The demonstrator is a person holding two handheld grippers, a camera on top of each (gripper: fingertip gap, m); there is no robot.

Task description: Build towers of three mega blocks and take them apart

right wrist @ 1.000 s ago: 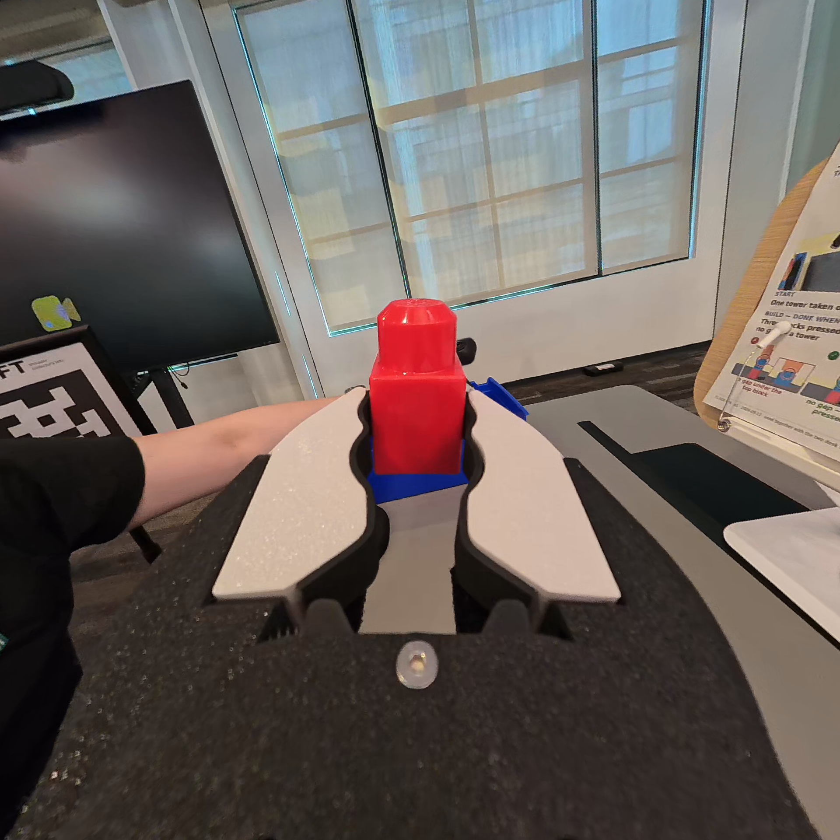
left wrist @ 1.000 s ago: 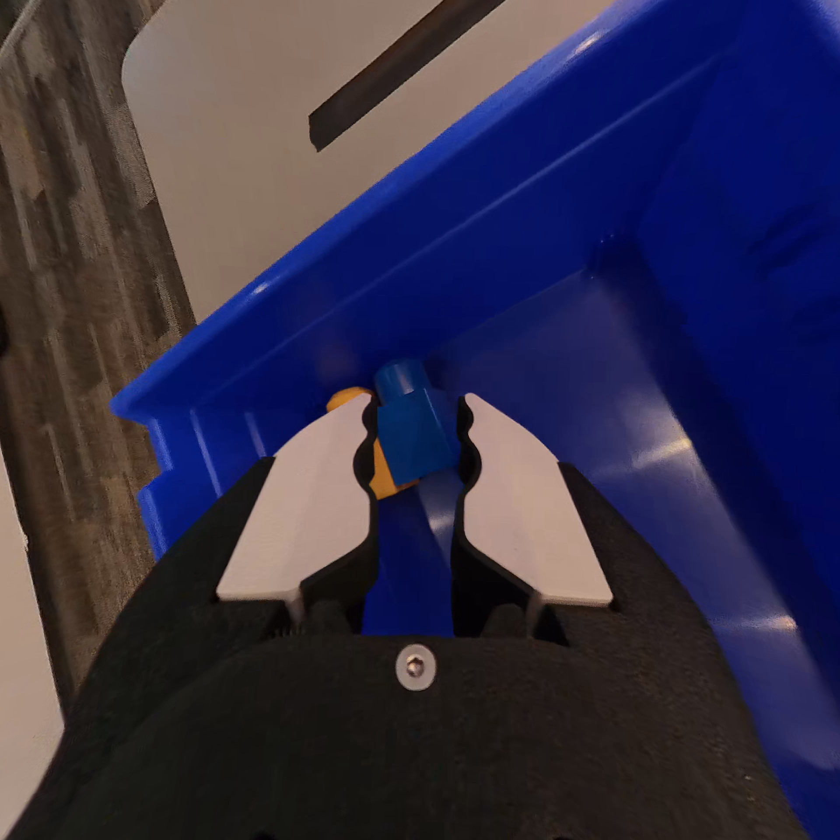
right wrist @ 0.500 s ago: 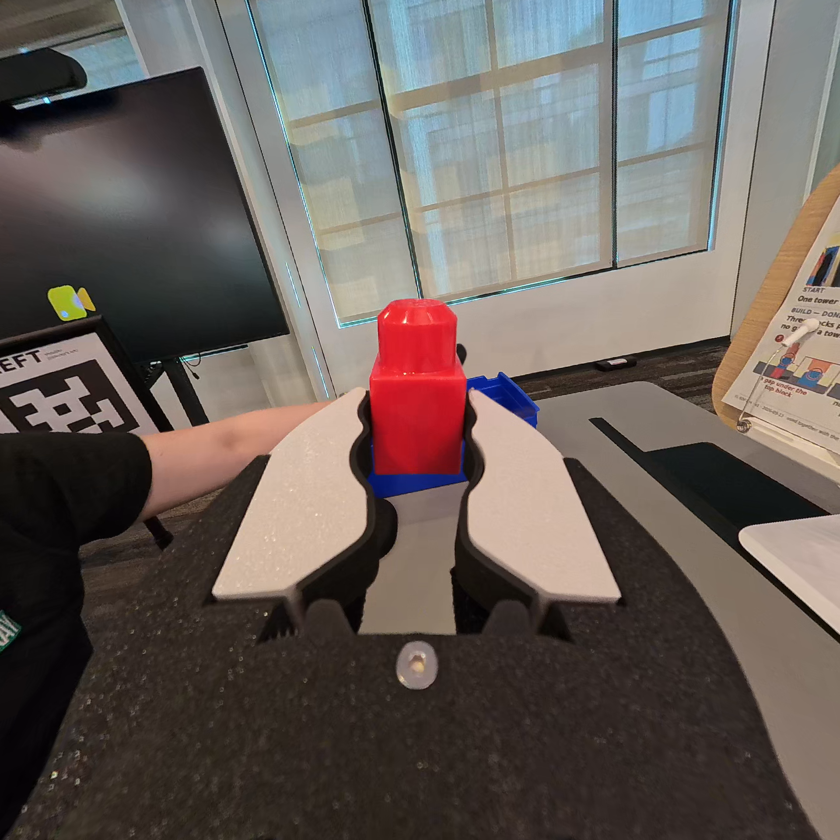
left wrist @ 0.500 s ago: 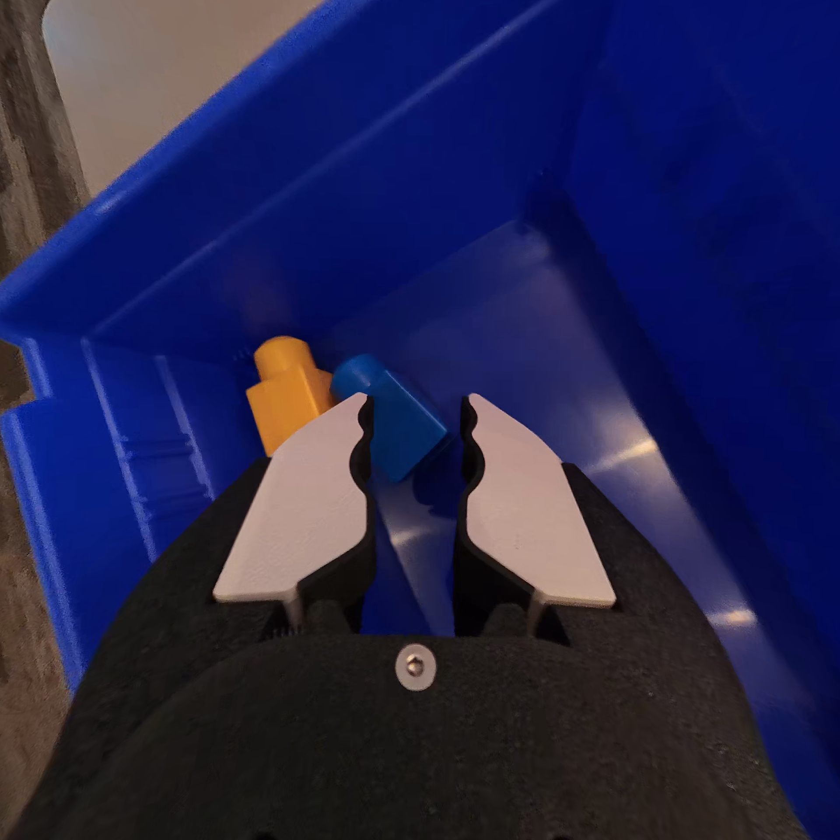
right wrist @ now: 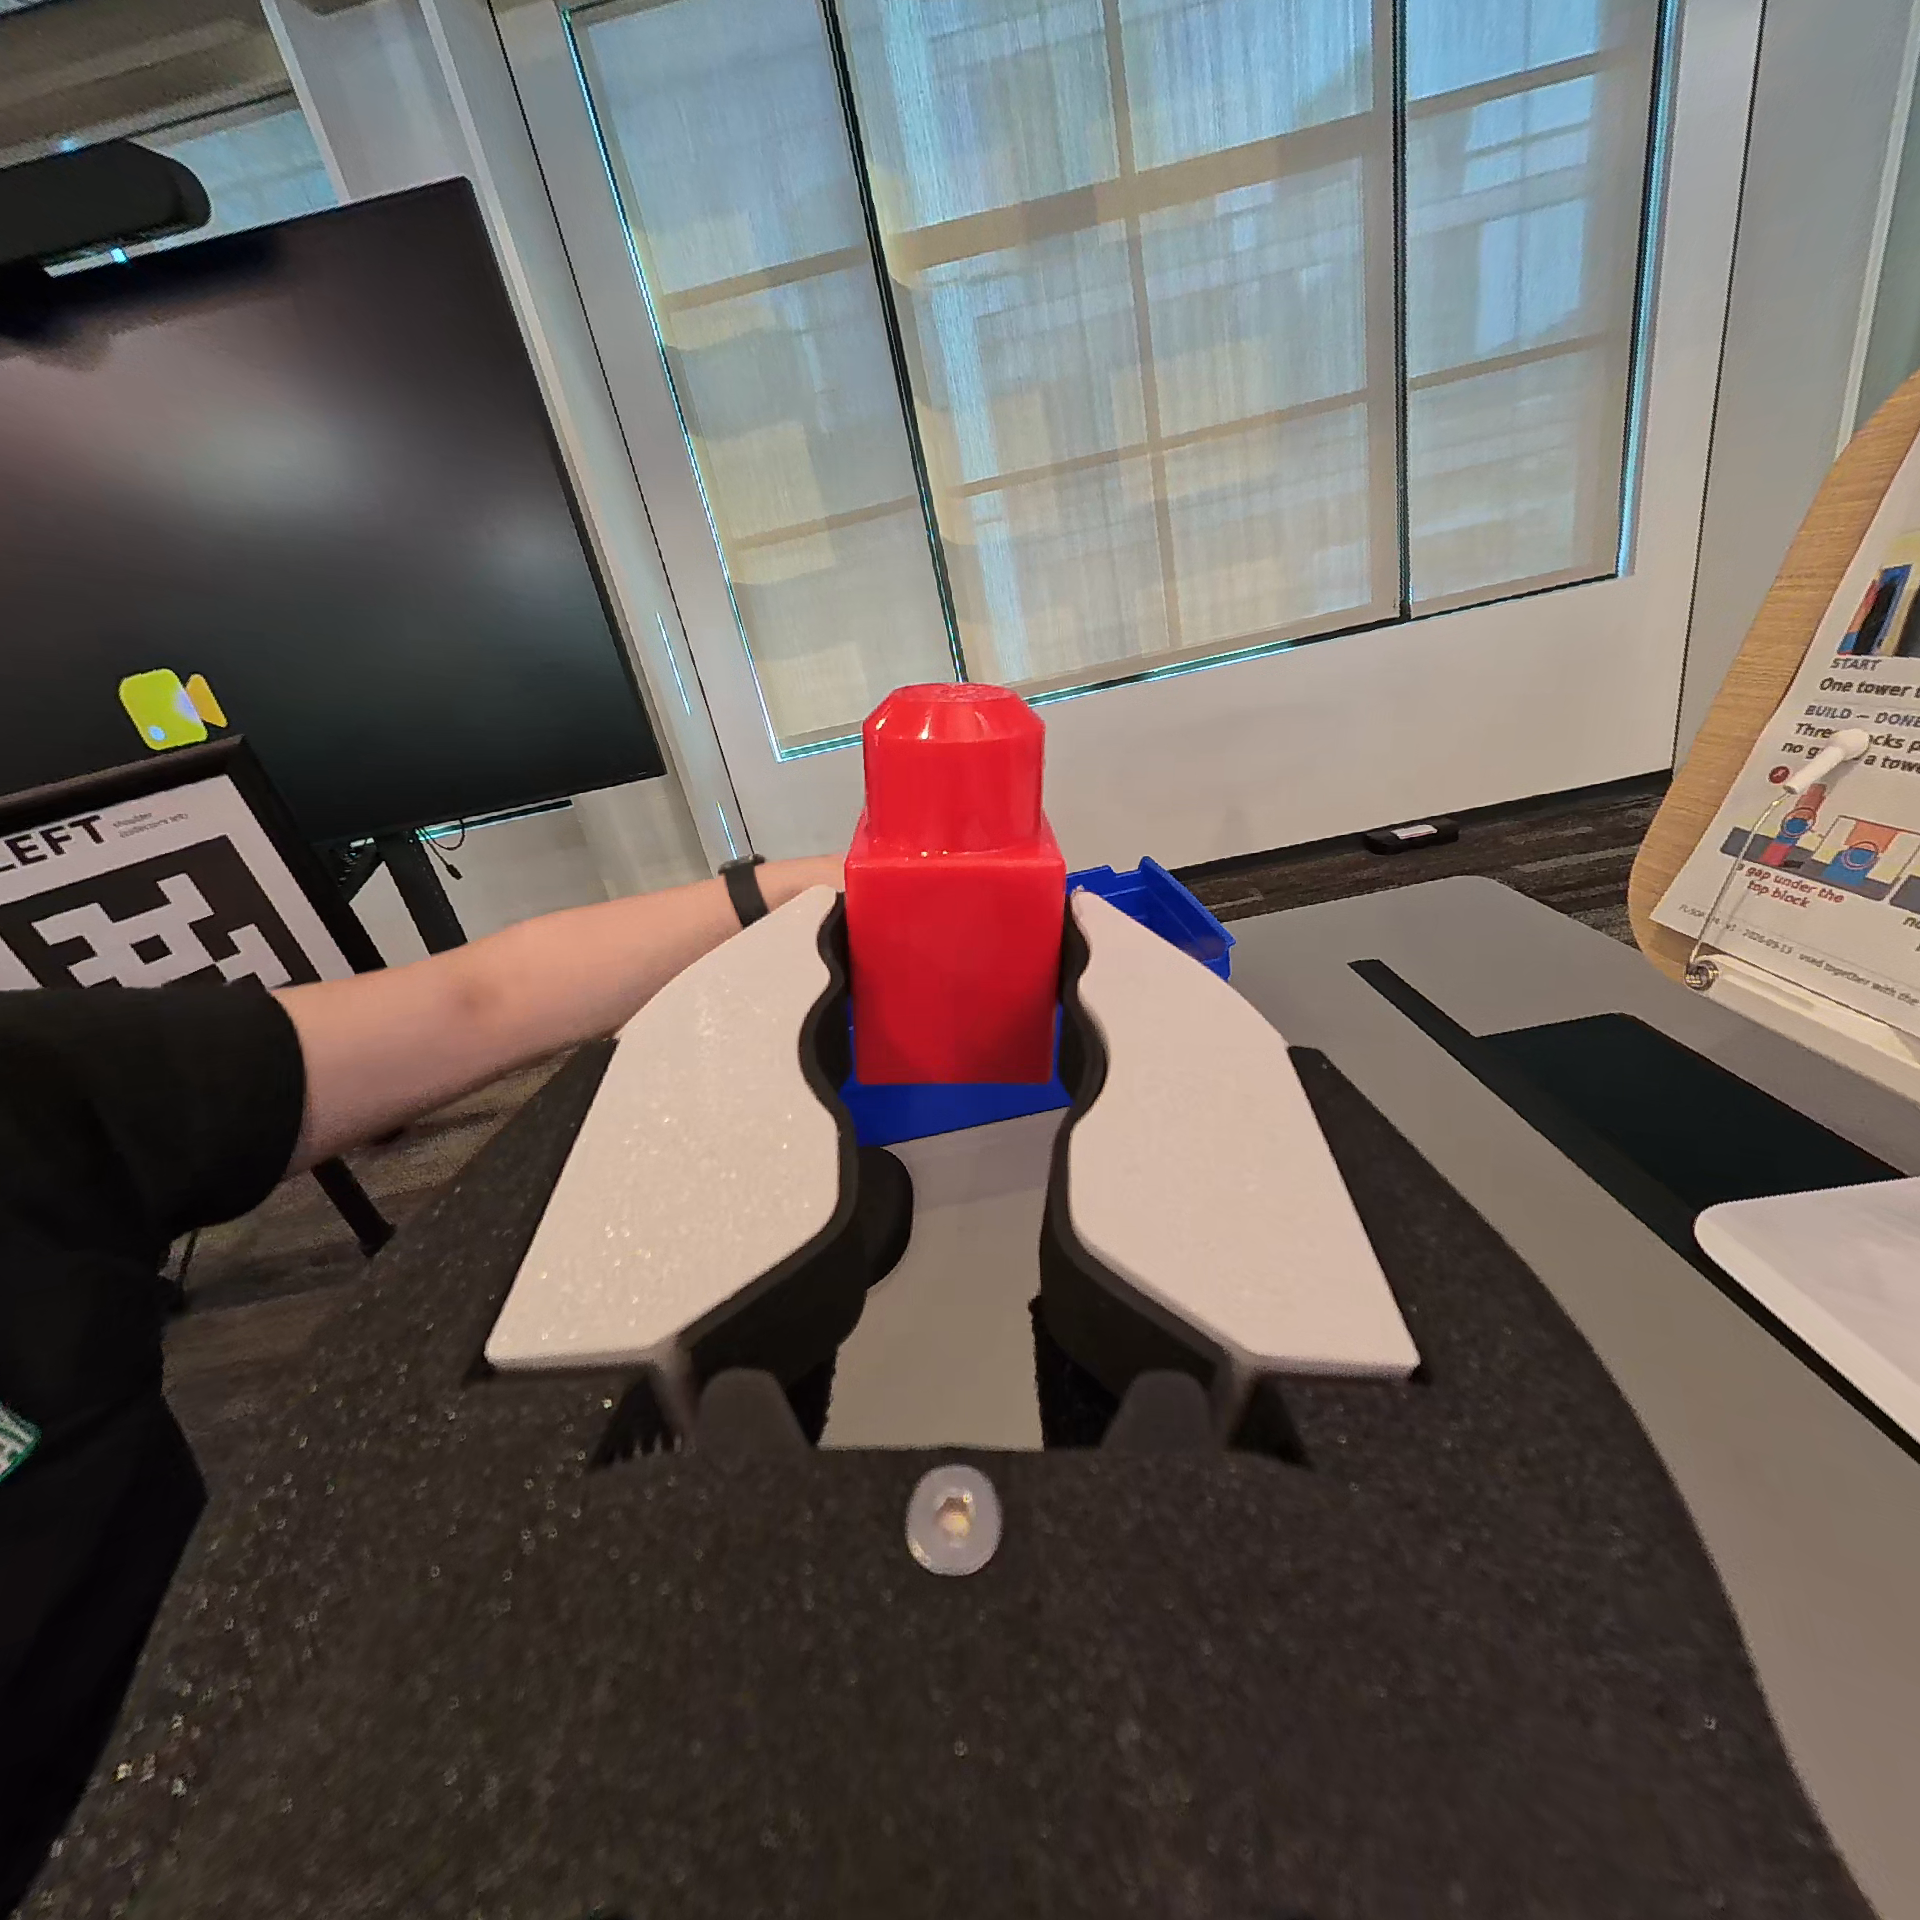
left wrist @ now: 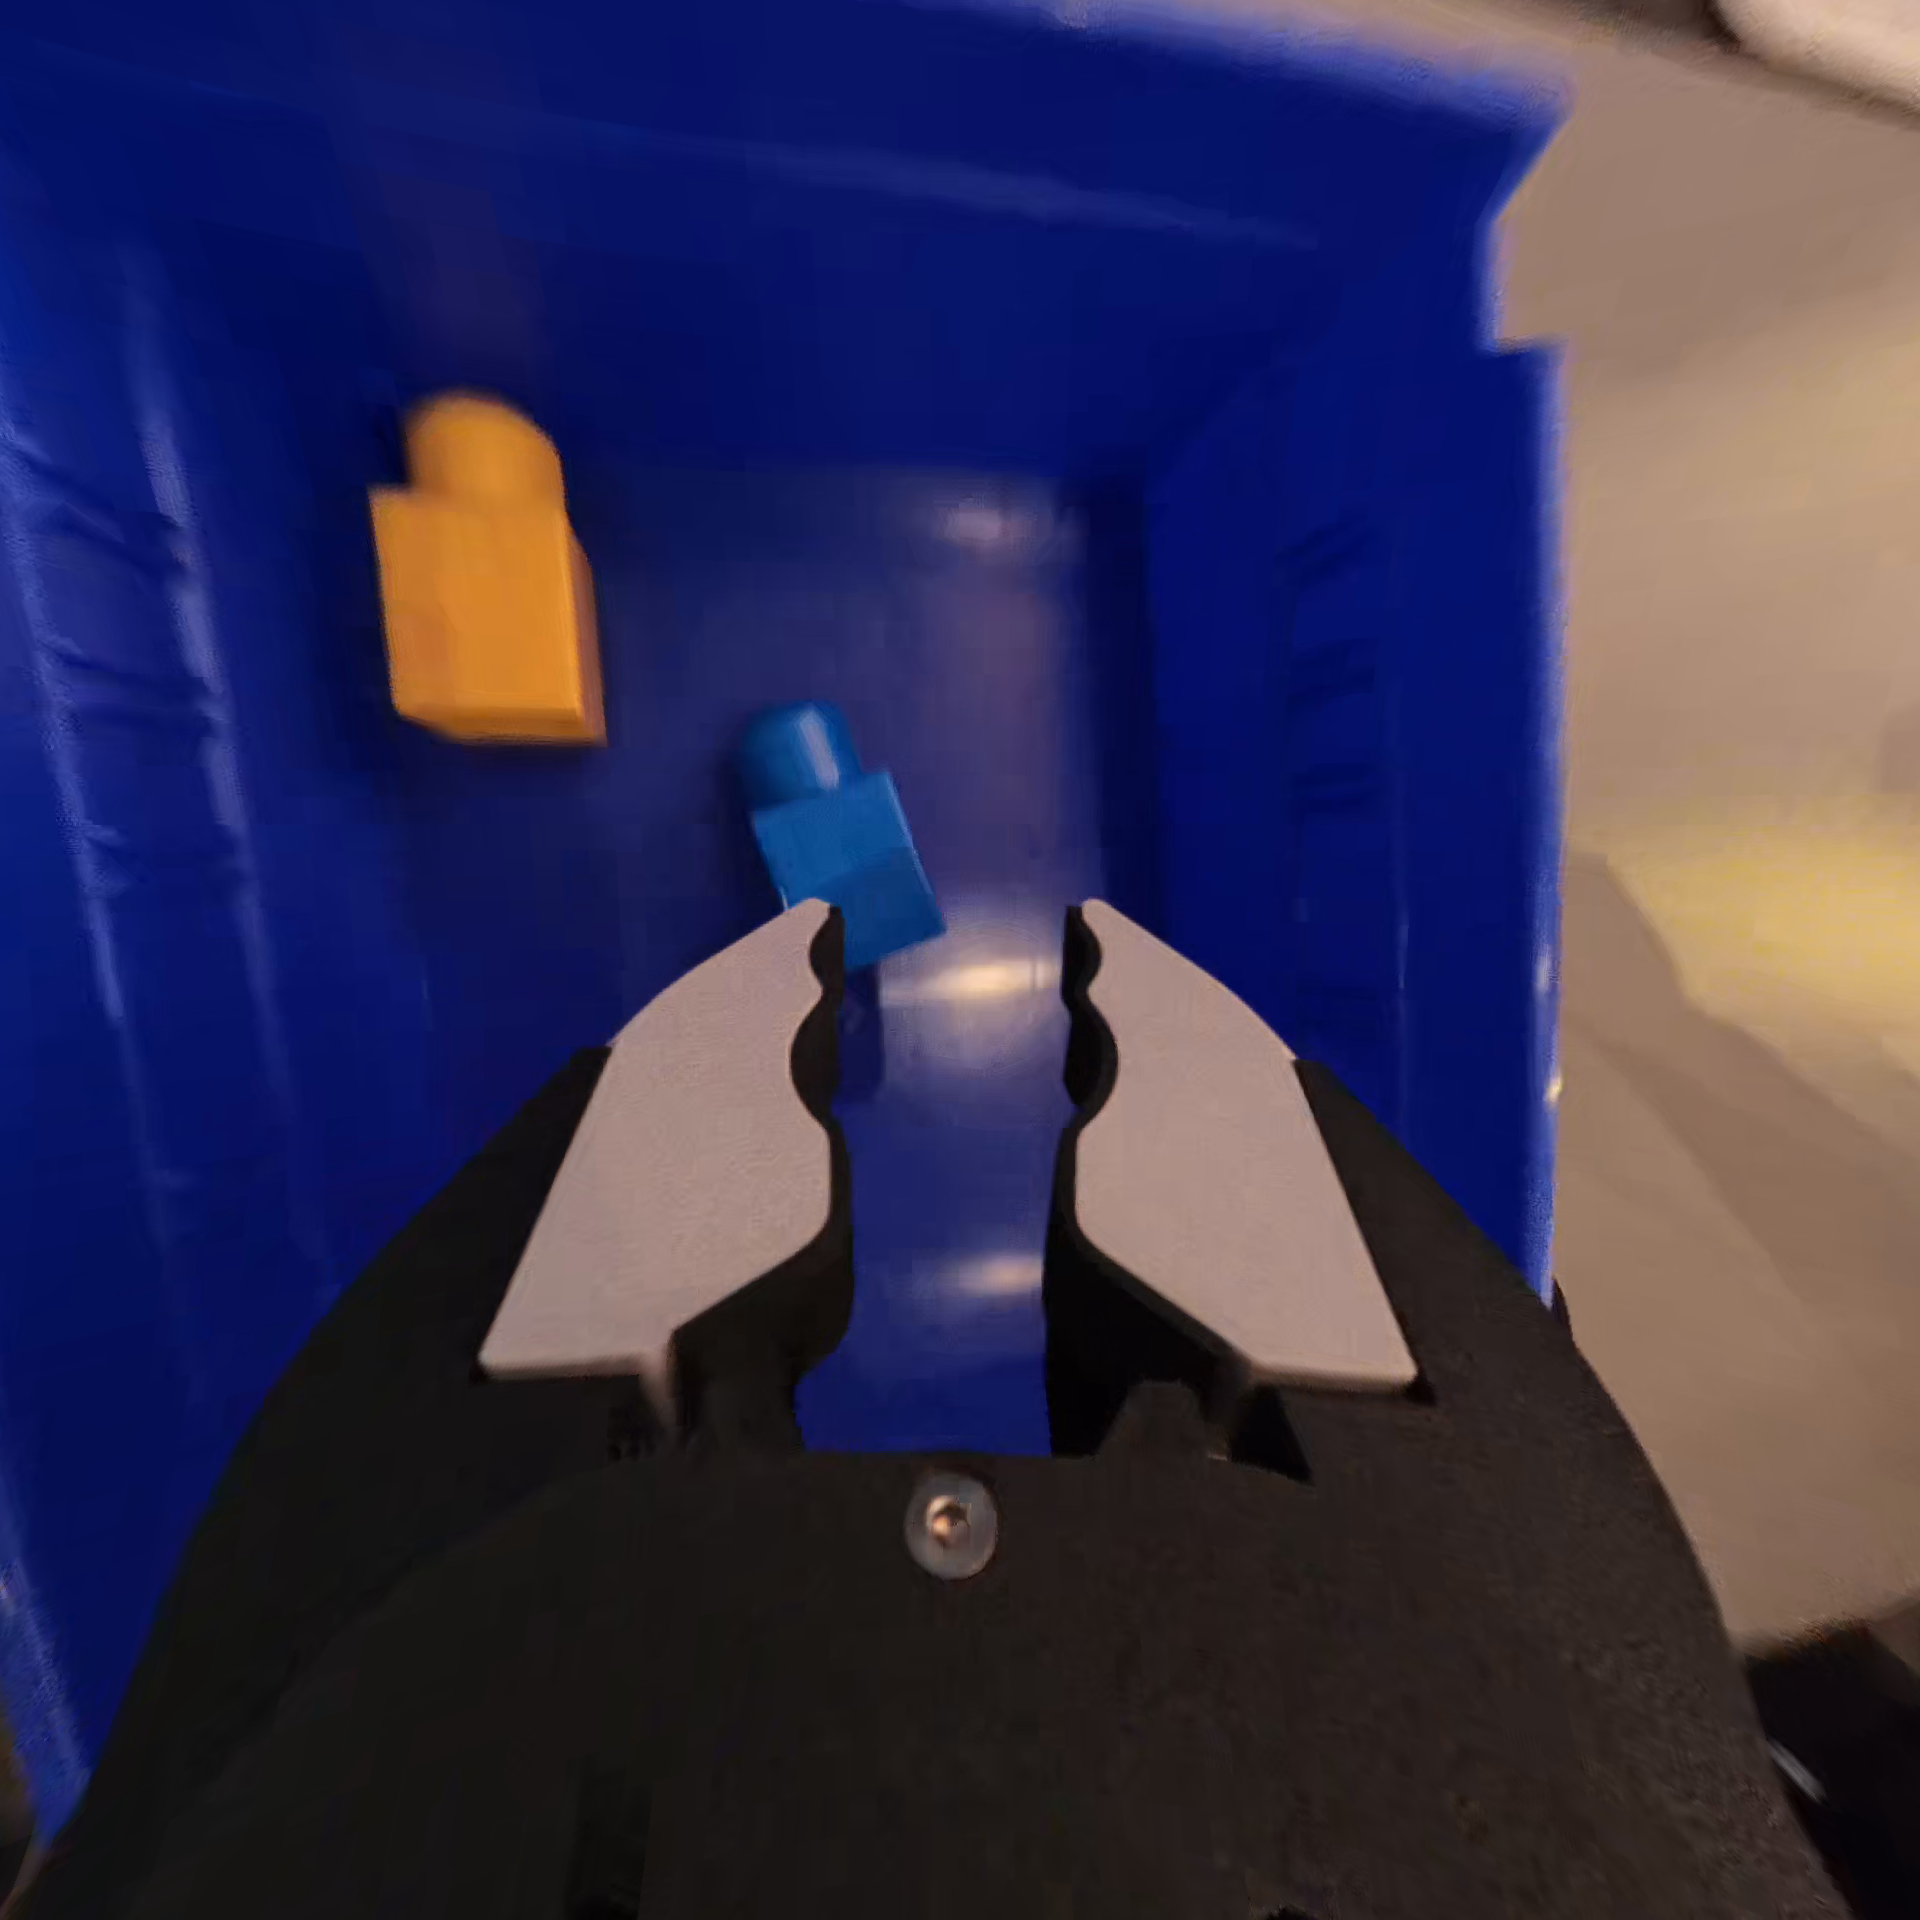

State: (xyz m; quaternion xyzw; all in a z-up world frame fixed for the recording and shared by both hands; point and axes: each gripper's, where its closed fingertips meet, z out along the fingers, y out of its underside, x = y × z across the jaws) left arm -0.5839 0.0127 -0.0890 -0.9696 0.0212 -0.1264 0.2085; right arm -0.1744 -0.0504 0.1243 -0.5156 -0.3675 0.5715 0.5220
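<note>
In the left wrist view my left gripper [left wrist: 948, 914] is open and empty inside a blue bin [left wrist: 727, 260]. A blue mega block [left wrist: 847, 847] lies tilted on the bin floor just beyond my left fingertip. An orange mega block [left wrist: 483, 597] lies farther left by the bin wall. In the right wrist view my right gripper [right wrist: 951, 909] is shut on a red mega block [right wrist: 951, 935], held upright with its stud on top. The blue bin [right wrist: 1174, 914] shows behind and below it on the grey table [right wrist: 1455, 1039].
A person's forearm [right wrist: 520, 987] with a dark wristband reaches from the left towards the bin. A dark screen [right wrist: 291, 499] and a marker board [right wrist: 135, 904] stand at the left. An instruction sheet on a wooden board [right wrist: 1818, 790] and a white slab [right wrist: 1829, 1278] are at the right.
My left gripper has let go of the blue block, which now lies on the bin floor, and has drawn back and swung round. The right gripper still holds the red block.
</note>
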